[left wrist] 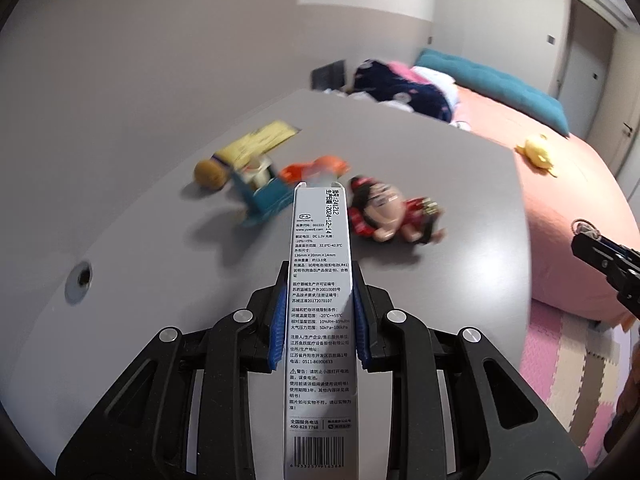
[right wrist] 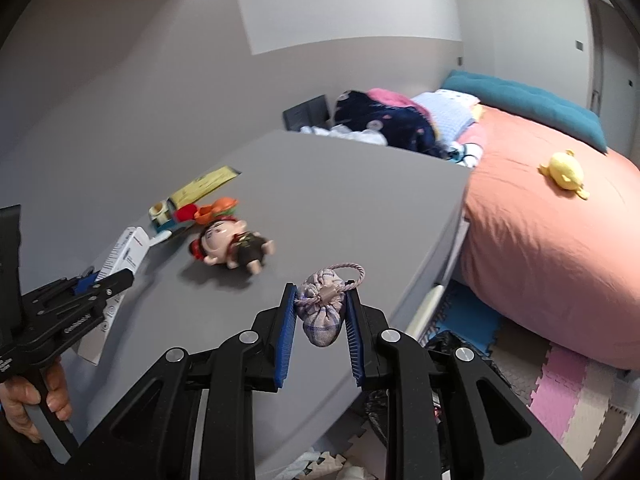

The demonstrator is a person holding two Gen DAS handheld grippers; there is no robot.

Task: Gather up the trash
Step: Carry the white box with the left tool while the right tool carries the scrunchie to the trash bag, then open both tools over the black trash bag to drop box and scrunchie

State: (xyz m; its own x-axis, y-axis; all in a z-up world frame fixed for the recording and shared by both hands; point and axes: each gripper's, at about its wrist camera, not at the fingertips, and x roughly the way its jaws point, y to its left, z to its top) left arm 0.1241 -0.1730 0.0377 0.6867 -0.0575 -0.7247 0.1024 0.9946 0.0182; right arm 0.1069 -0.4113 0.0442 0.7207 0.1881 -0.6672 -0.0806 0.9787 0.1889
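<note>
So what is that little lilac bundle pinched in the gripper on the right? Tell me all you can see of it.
It is a small lilac checked cloth pouch, soft and stuffed-looking, cinched at the neck with a twisted lilac cord that loops out beyond it. The right hand-held gripper is shut on it, its blue ribbed pads pressing both sides. It hangs clear above the near edge of the grey table.

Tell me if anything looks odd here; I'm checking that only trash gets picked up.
The right tongs grip a small checked cloth pouch with a cord loop, which looks more like a keepsake than trash. The left tongs hold a long white printed box. On the grey desk, a doll lies on its back among the clutter.
</note>
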